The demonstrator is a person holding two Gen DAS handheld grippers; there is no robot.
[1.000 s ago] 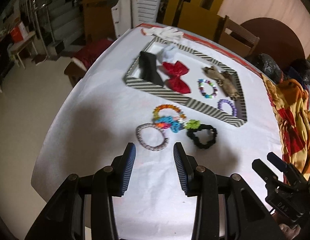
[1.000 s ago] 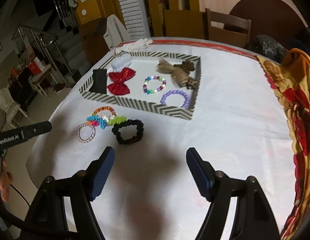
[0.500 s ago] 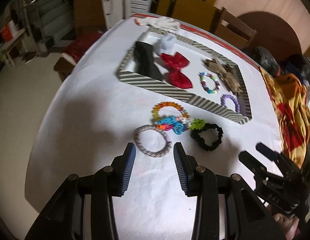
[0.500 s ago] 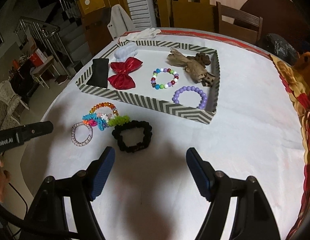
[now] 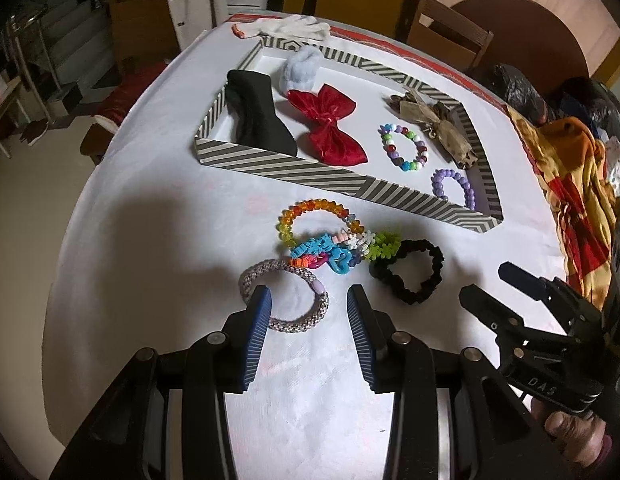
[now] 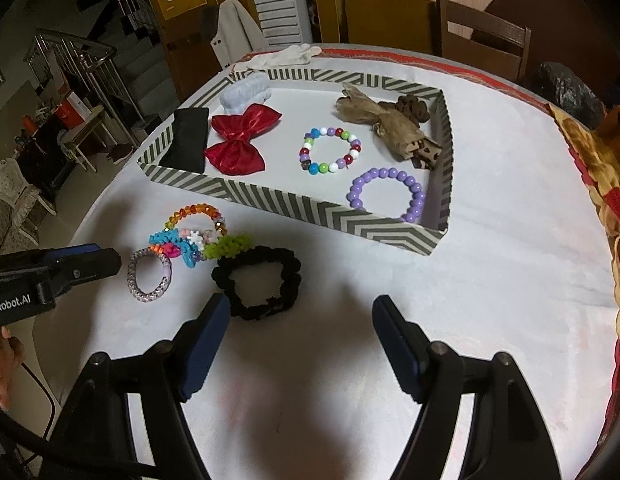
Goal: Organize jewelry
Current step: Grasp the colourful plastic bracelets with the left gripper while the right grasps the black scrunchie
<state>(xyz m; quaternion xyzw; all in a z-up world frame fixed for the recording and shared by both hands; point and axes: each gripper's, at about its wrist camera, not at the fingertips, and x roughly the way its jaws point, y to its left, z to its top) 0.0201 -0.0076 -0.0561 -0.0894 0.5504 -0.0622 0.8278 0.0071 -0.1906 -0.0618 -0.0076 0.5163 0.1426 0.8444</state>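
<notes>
A striped tray (image 5: 341, 184) (image 6: 294, 210) holds a black band, a red bow (image 5: 327, 122), a multicolour bead bracelet (image 6: 329, 150), a purple bead bracelet (image 6: 385, 194) and brown pieces. In front of it on the white cloth lie a rainbow bracelet (image 5: 310, 210), a bright plastic bracelet tangle (image 5: 337, 250), a grey woven bracelet (image 5: 298, 320) (image 6: 150, 278) and a black scrunchie (image 5: 409, 274) (image 6: 258, 284). My left gripper (image 5: 308, 308) is open, its left finger over the woven bracelet's rim. My right gripper (image 6: 300, 316) is open just before the scrunchie.
A white glove (image 5: 294, 26) lies beyond the tray. A red and yellow cloth (image 5: 569, 184) covers the table's right side. Wooden chairs (image 6: 481, 40) stand behind the table. The table edge drops to the floor on the left.
Both grippers have moved forward and down toward the loose items. The left now reaches the woven bracelet, the right nears the black scrunchie. Both stay open.
</notes>
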